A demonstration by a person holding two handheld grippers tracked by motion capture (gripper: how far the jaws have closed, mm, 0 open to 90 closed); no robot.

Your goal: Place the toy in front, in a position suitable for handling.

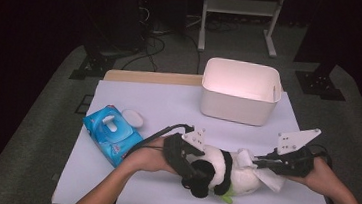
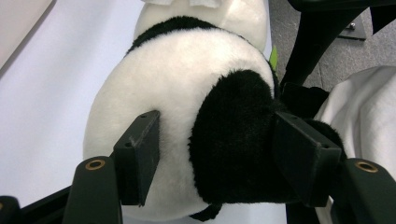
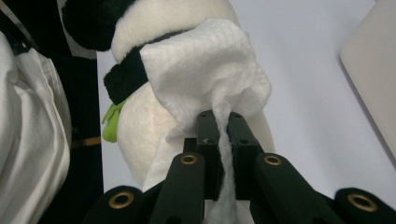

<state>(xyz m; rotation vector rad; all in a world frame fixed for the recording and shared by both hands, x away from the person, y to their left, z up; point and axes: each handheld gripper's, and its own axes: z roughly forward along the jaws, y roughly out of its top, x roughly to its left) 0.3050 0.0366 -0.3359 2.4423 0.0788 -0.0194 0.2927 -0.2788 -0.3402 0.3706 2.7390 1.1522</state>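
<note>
Left hand-held gripper [image 2: 217, 156] clamped around plush panda [image 2: 187, 93], right hand-held gripper [image 3: 223, 122] pinching white wipe [image 3: 205, 70] against it.

Both forearms reach in low. The left tool [image 1: 197, 170] stands with its jaws spread wide; the right tool [image 1: 257, 162] points toward it, jaws pressed nearly together, apparently clamped.

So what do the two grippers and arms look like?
Both grippers, left and right, are black with two flat jaws and brass-ringed screw holes. Each carries a grey three-cornered plate on top and trails a black cable. The forearms are bare, no sleeves in view.
</note>
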